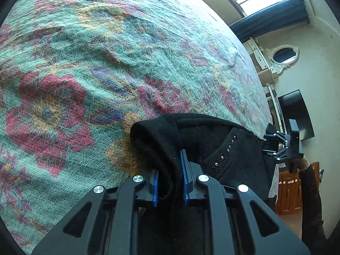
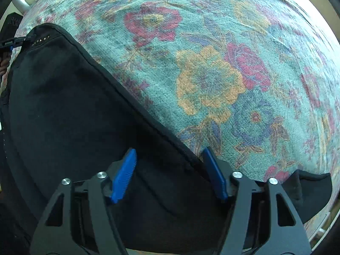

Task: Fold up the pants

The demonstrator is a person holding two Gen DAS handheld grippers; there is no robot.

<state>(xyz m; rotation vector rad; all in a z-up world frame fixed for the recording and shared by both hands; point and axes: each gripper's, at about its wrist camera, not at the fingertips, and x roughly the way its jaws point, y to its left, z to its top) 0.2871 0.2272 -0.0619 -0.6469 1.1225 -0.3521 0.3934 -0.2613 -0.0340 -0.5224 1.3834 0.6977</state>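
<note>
The black pants point(image 2: 70, 110) lie on a bed covered by a floral blanket point(image 1: 85, 63) of teal, red and yellow, with one long edge running diagonally across the right wrist view. The left gripper point(image 1: 170, 180) has its jaws drawn narrow and clamped on a bunched fold of the pants at the end with a curved row of small metal studs point(image 1: 225, 152). The right gripper point(image 2: 170, 170) points down over the pants, its blue pads point(image 2: 124, 176) spread apart on either side of the cloth's edge, one over the fabric and one over the blanket, not pressing on it. In the left wrist view the right gripper shows at the far end of the pants, beside a dark sleeve point(image 1: 312, 201)
</note>
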